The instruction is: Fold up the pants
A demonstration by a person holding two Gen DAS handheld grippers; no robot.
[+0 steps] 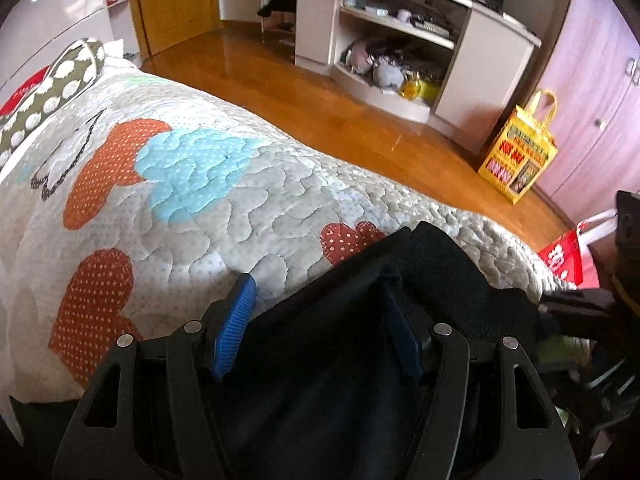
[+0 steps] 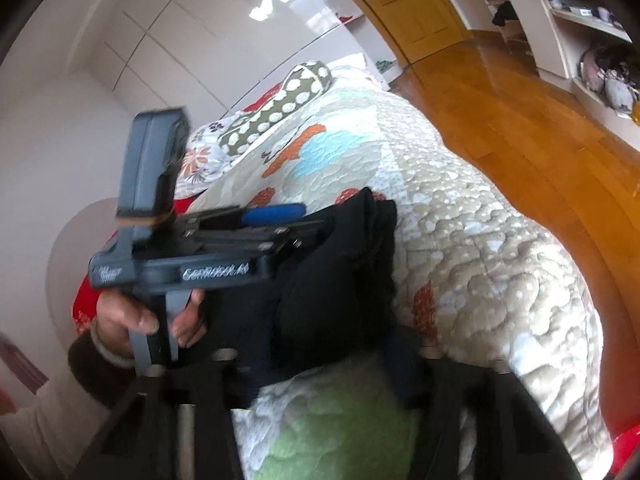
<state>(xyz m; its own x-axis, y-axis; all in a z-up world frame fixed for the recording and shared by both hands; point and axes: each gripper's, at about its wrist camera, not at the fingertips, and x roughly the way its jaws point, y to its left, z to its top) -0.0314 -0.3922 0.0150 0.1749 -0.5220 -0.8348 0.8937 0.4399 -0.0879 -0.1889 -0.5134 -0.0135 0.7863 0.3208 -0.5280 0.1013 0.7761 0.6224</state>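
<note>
The black pants (image 1: 432, 280) lie bunched near the bed's edge on the quilt (image 1: 200, 200). My left gripper (image 1: 320, 320) has its blue-padded fingers (image 1: 236, 324) wide apart with the black cloth lying between them, not pinched. In the right wrist view the pants (image 2: 332, 280) sit folded in a thick pile, and the left gripper (image 2: 276, 216) shows from the side, held by a hand, over the pile. My right gripper's fingertips are hidden behind the cloth at the bottom of that view; only its black arms (image 2: 200, 400) show.
A spotted pillow (image 1: 56, 84) lies at the bed's head. A wooden floor (image 1: 320, 96), a white shelf unit (image 1: 400, 40), a yellow bag (image 1: 520, 152) and a red bag (image 1: 568, 256) stand beyond the bed's edge.
</note>
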